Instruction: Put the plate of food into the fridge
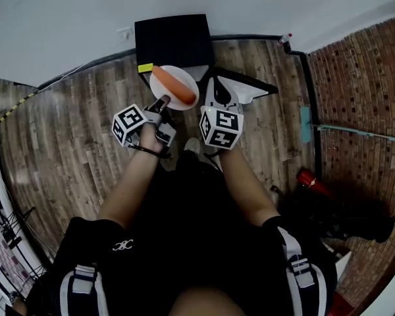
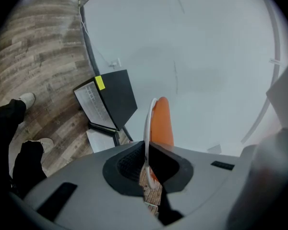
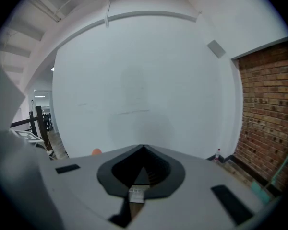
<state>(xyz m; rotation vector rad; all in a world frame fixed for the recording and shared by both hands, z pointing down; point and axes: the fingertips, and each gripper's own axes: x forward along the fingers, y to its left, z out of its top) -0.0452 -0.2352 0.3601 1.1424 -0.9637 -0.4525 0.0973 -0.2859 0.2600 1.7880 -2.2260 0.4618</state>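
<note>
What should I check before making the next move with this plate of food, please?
1. Grip on plate: ok. The left gripper is closed on the rim of the white plate.
2. Food seated: ok. The orange food lies on the plate.
3. Right gripper free: ok. The right gripper has its jaws together with nothing between them.
4. Fridge ahead: ok. The black fridge stands against the wall, just beyond the plate in the head view.
5. Fridge door open: cannot tell from these views.
</note>
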